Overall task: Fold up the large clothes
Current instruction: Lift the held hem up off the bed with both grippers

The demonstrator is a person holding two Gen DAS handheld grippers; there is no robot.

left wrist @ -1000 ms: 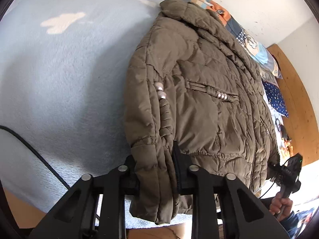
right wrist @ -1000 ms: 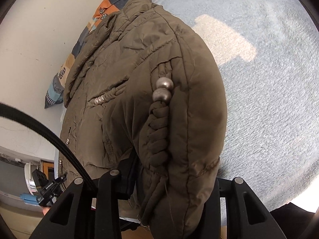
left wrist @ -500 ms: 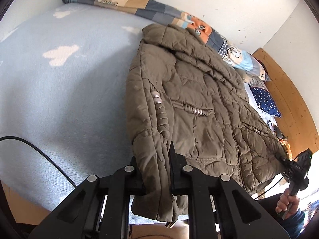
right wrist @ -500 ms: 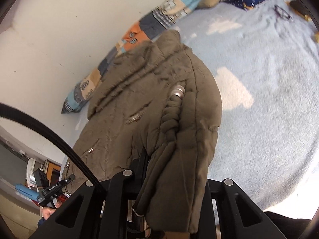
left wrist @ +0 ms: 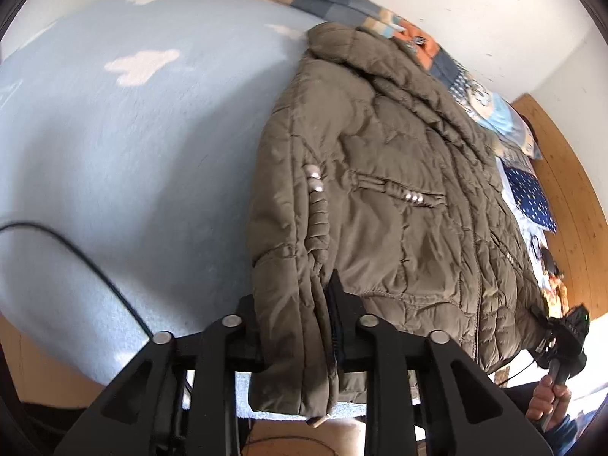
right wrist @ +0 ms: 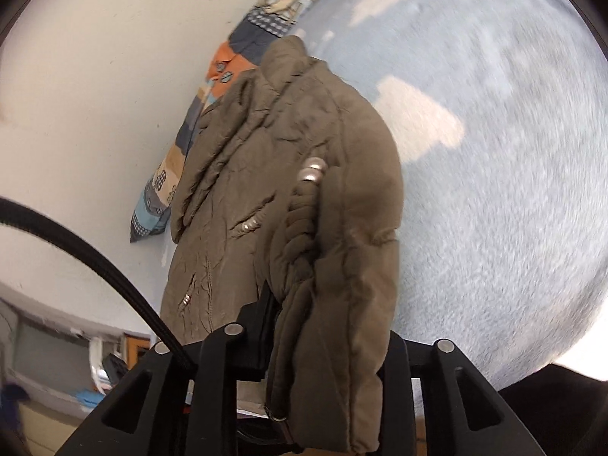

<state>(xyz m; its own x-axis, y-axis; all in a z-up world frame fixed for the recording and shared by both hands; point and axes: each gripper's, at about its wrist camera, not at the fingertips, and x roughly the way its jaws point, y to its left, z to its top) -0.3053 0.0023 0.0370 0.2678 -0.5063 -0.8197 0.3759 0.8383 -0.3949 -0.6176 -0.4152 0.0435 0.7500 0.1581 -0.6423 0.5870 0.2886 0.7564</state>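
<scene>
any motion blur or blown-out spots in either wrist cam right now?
Left wrist view: the jacket is mildly soft, the black cable smeared, the blanket evenly daylit; the left tongs are sharp. Right wrist view: the blanket shows streaky motion blur toward the right edge, the lower-right corner is blown out white, and the right tongs stay crisp.

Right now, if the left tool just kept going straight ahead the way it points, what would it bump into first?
The jacket. The left tool is already clamped on its sleeve cuff, and the sleeve runs straight ahead of it. Past that lies the blue blanket, though depth is hard to judge.
</scene>
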